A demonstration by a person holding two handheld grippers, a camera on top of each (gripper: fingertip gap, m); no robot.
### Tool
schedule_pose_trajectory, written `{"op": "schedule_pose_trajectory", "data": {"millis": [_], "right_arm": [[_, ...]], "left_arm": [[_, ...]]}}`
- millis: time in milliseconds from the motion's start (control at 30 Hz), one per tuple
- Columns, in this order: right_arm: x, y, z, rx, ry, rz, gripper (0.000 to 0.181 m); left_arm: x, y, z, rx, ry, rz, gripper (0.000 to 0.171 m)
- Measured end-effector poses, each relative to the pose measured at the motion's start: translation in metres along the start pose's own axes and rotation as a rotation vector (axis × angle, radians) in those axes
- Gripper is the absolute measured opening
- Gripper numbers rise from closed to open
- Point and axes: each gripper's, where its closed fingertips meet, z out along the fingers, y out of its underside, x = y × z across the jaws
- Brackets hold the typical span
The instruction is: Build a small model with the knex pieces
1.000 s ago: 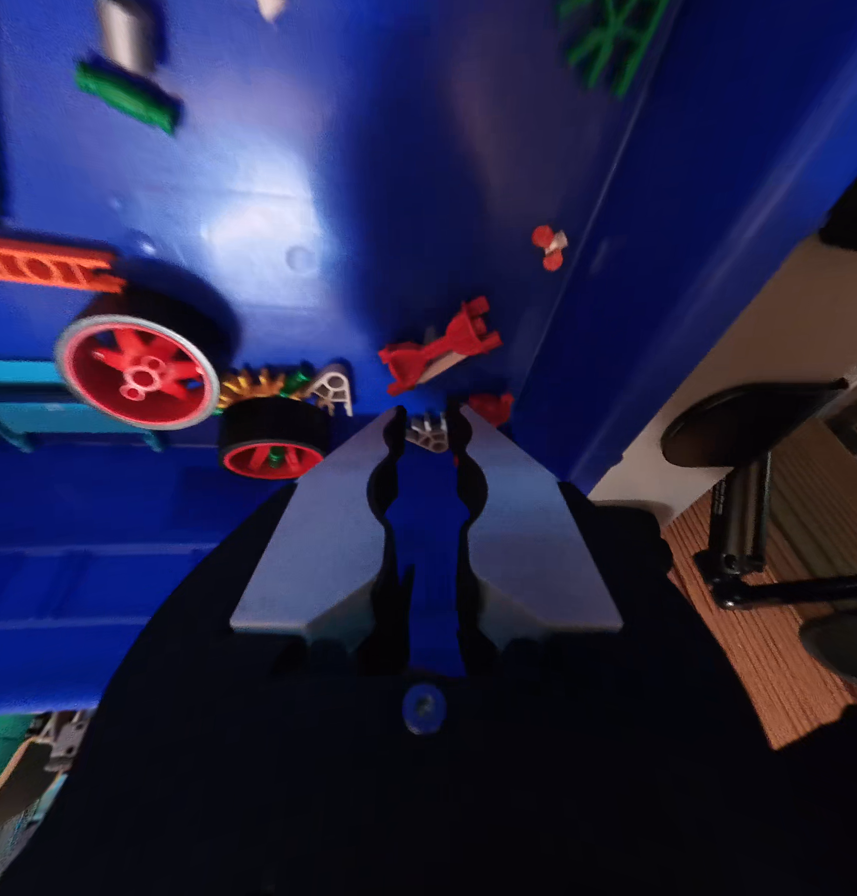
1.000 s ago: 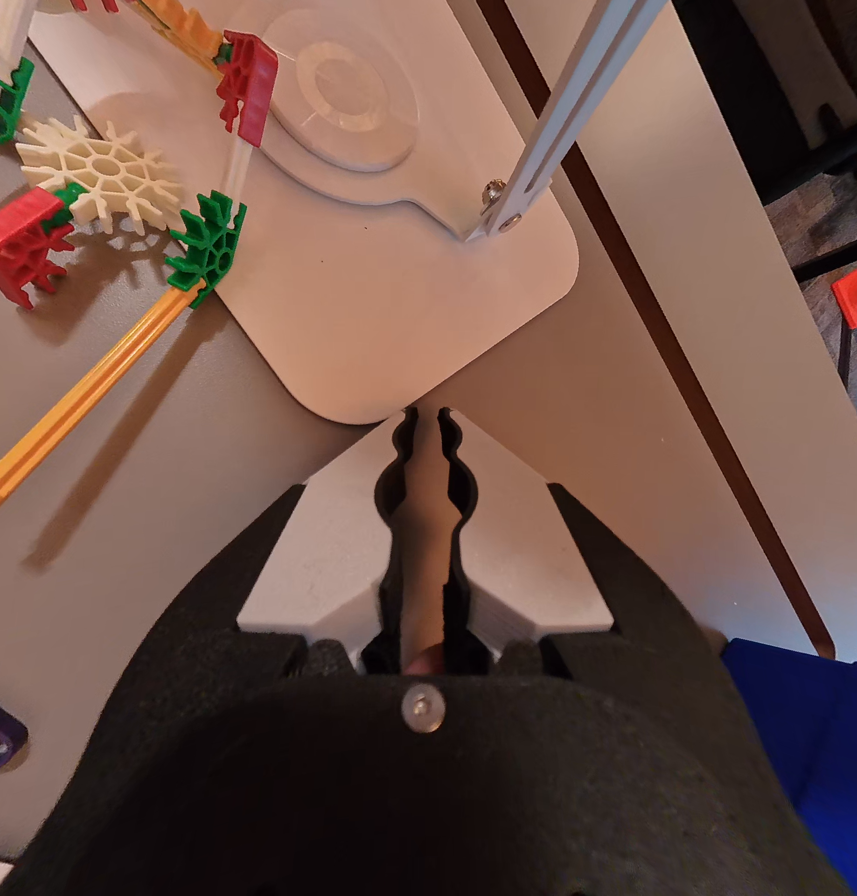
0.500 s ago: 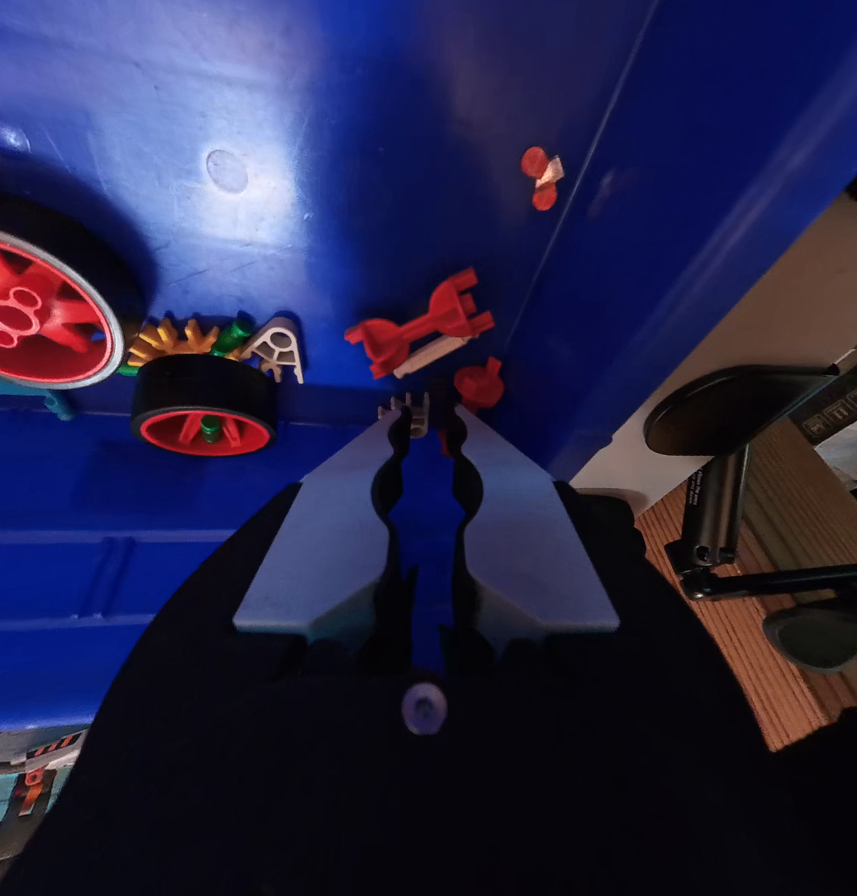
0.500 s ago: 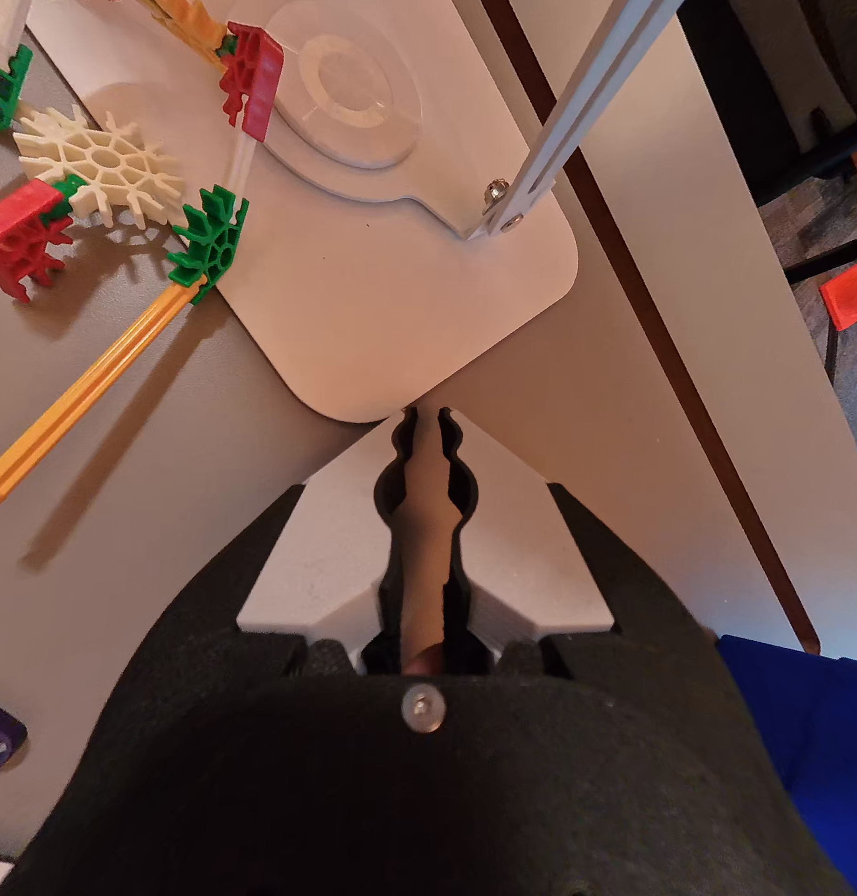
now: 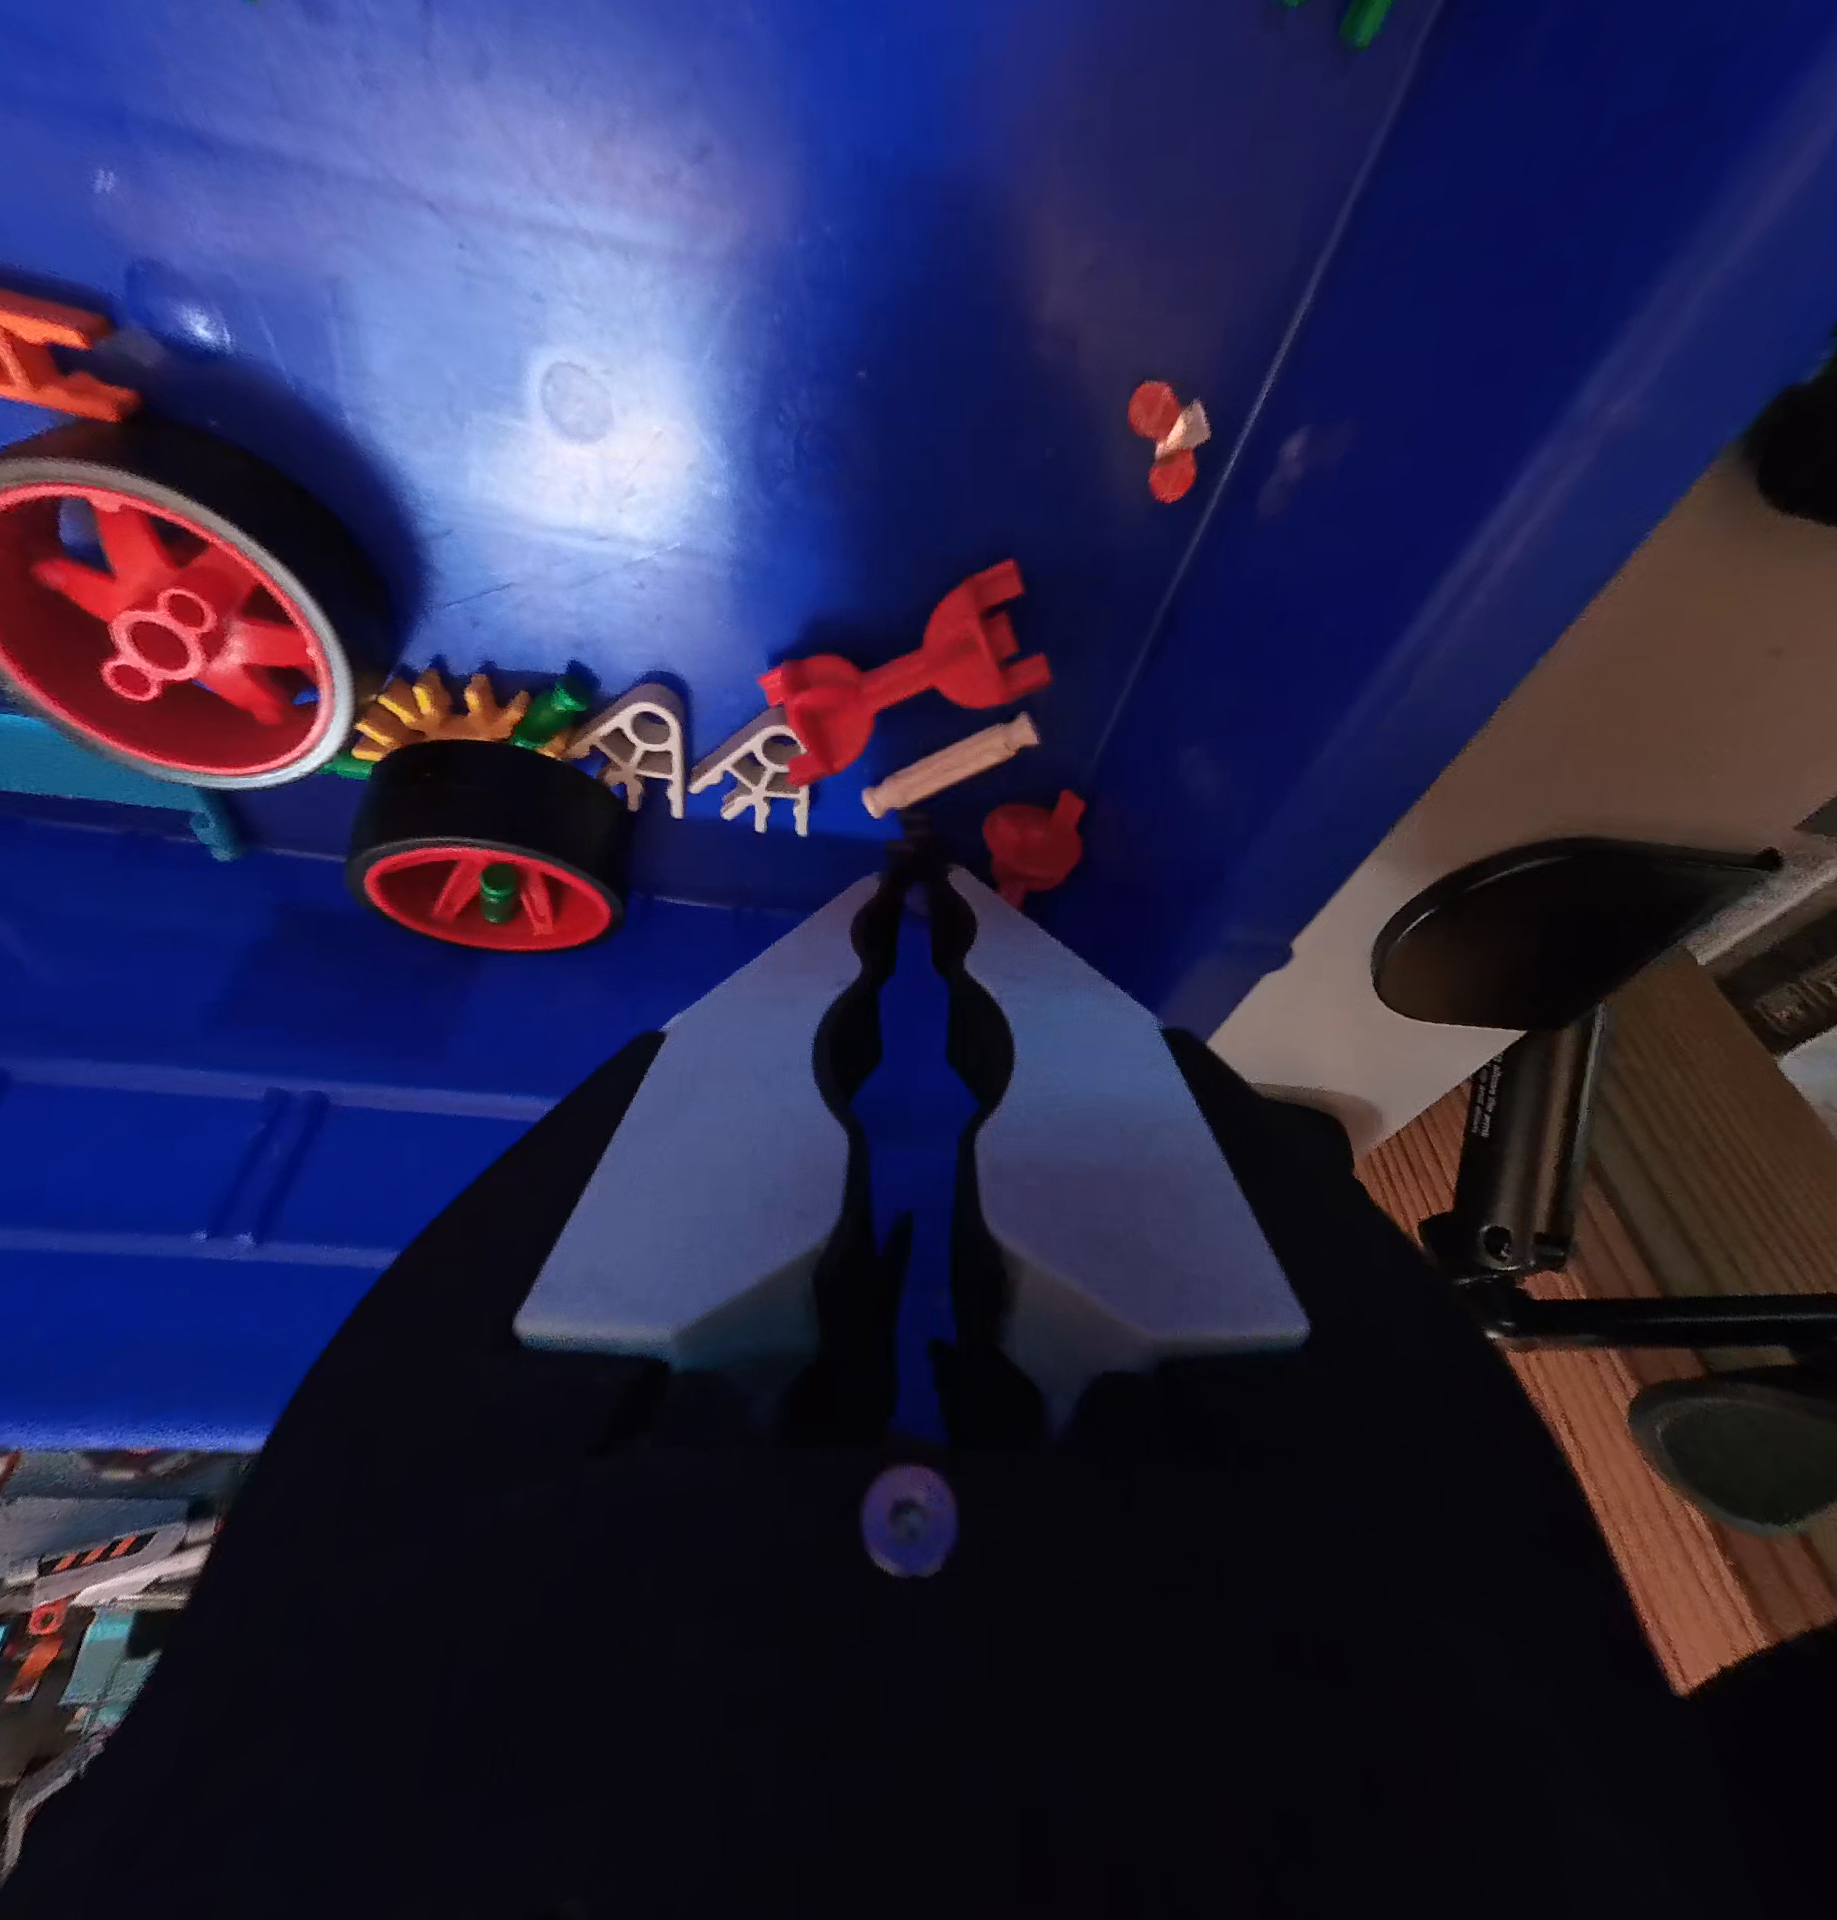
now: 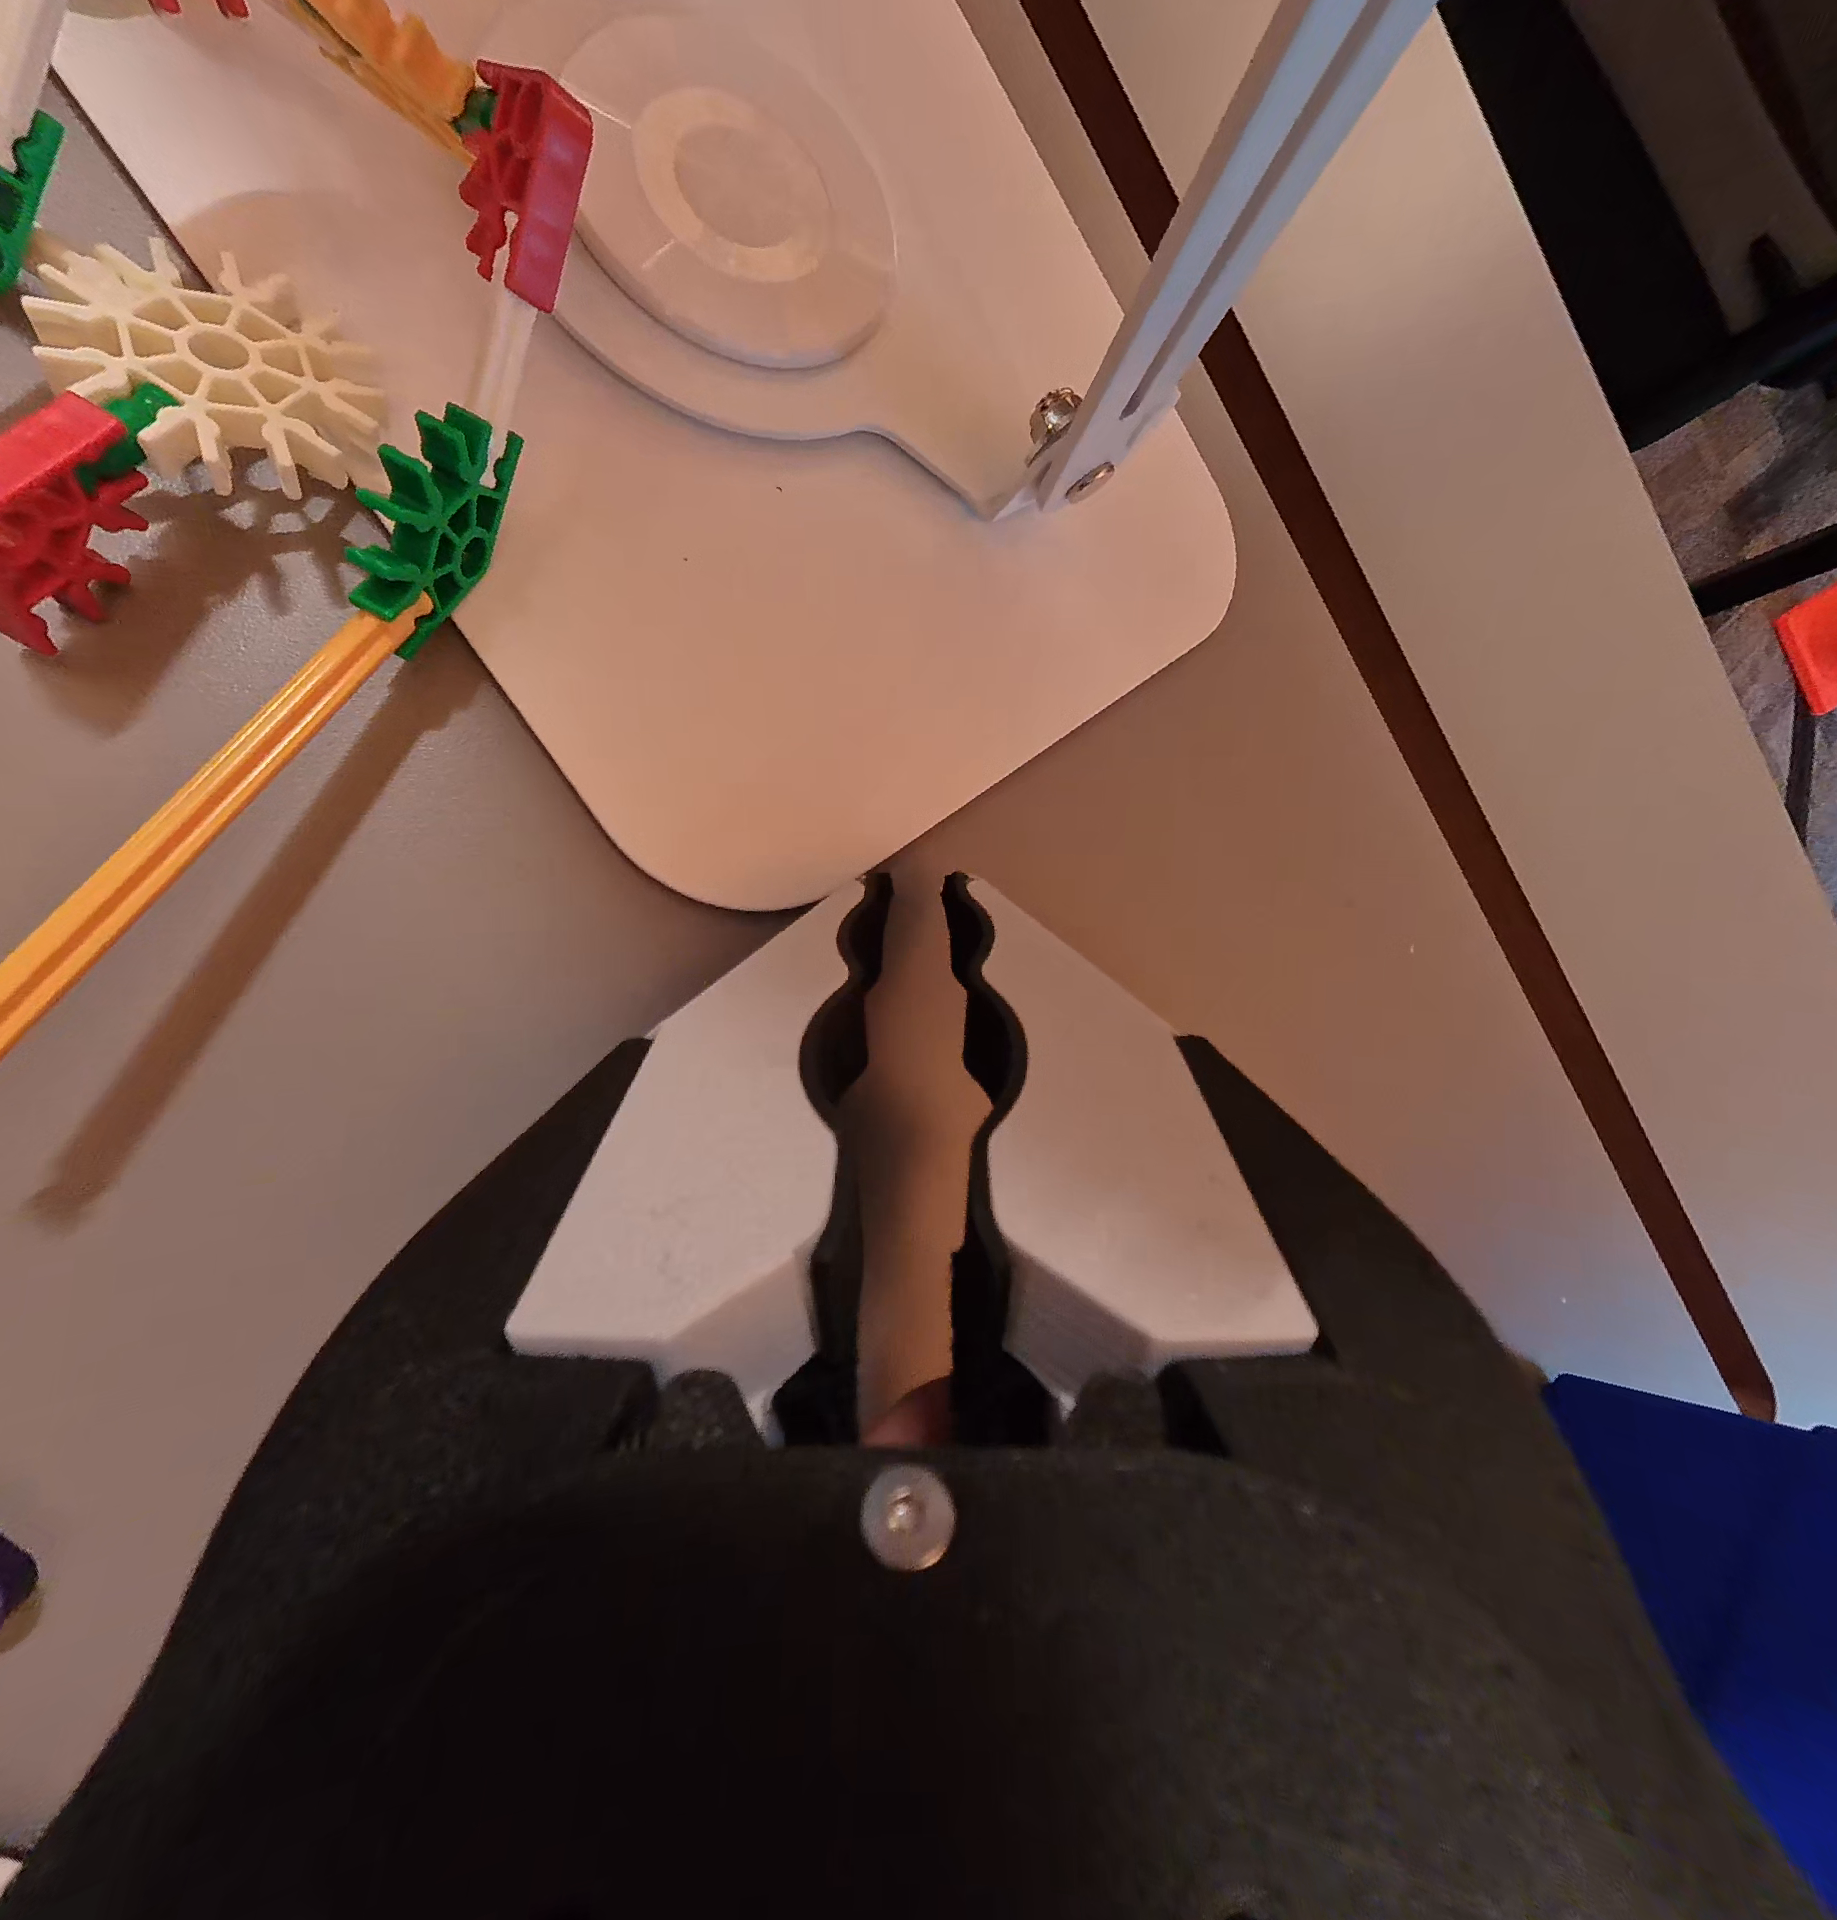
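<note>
Blue bin [image 5: 685, 260]; red wheel [image 5: 145, 634]; yellow rod [image 6: 176, 842]; possibly tan peg [image 5: 950, 764]

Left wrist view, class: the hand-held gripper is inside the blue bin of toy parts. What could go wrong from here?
1. The left hand-held gripper is barely open, so it may push the tan rod away rather than straddle it.
2. The red connector and grey connector crowd the tips and could be knocked or caught too.

Faint white print along black post [image 5: 1527, 1132] at three o'clock, too small to read. Printed markings on dark box [image 5: 1818, 997], equally illegible.
</note>
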Motion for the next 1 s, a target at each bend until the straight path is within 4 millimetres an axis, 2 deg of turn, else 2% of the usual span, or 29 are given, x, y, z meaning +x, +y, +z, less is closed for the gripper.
{"op": "schedule_pose_trajectory", "data": {"millis": [367,533,667,767,833,1000], "right_arm": [[0.0,0.0,0.001,0.007,-0.007,0.006,0.01],[0.0,0.0,0.001,0.01,-0.008,0.007,0.009],[0.0,0.0,0.002,0.012,-0.005,0.007,0.008],[0.0,-0.001,0.003,0.022,-0.002,0.012,0.004],[0.0,-0.001,0.004,0.023,0.002,0.009,0.003],[0.001,-0.001,0.004,0.02,0.01,-0.005,0.003]], "left_arm": [[-0.009,-0.011,-0.019,0.079,-0.084,-0.011,0.004],[-0.02,-0.02,-0.051,0.152,-0.154,-0.013,0.004],[-0.039,-0.028,-0.088,0.156,-0.271,0.028,0.003],[-0.049,-0.044,-0.125,0.18,-0.358,0.069,0.0],[-0.053,-0.063,-0.148,0.215,-0.398,0.107,0.0],[-0.047,-0.116,-0.178,0.273,-0.426,0.248,0.0]]}}
